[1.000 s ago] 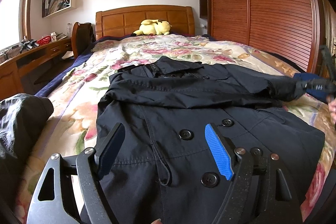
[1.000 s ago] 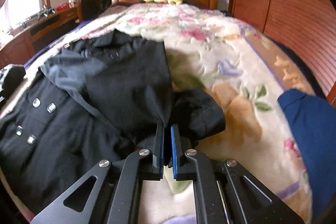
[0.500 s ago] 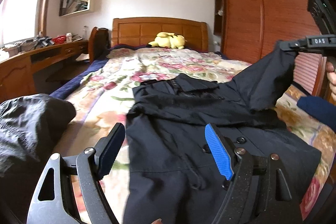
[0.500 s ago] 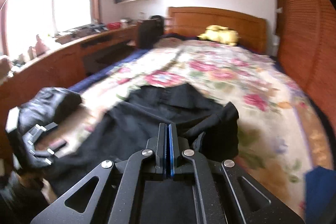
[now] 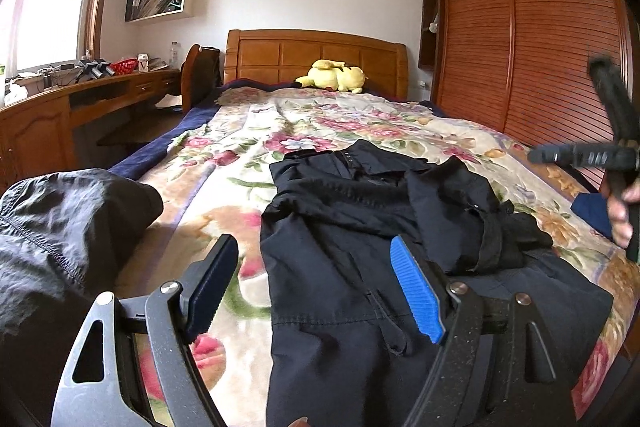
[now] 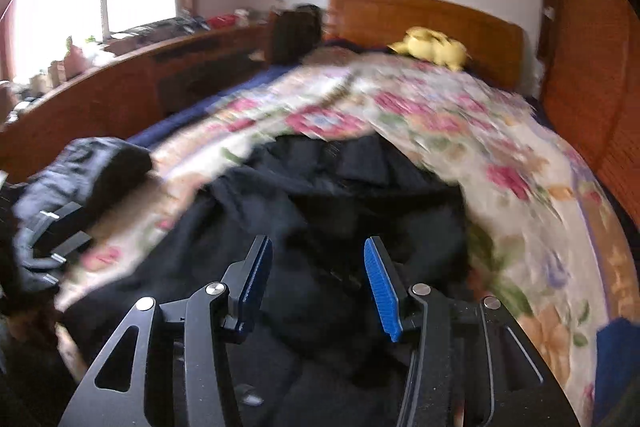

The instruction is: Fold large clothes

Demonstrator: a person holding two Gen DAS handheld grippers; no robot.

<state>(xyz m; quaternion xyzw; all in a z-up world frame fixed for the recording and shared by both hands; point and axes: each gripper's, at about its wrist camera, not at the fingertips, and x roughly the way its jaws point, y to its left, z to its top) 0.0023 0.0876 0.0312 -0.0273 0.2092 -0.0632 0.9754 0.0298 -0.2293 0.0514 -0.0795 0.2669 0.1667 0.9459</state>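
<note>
Dark navy coat (image 5: 352, 267) lies spread on the floral bed (image 5: 248, 147) in the left wrist view, one sleeve crumpled over its chest. The left tool (image 5: 316, 287) hovers above it, jaws wide and empty. At the right edge the right tool (image 5: 592, 155) is cut off and blurred. The right wrist view is smeared; its jaws have just been opening, parted with nothing between, over the coat's indistinct folds.
</note>
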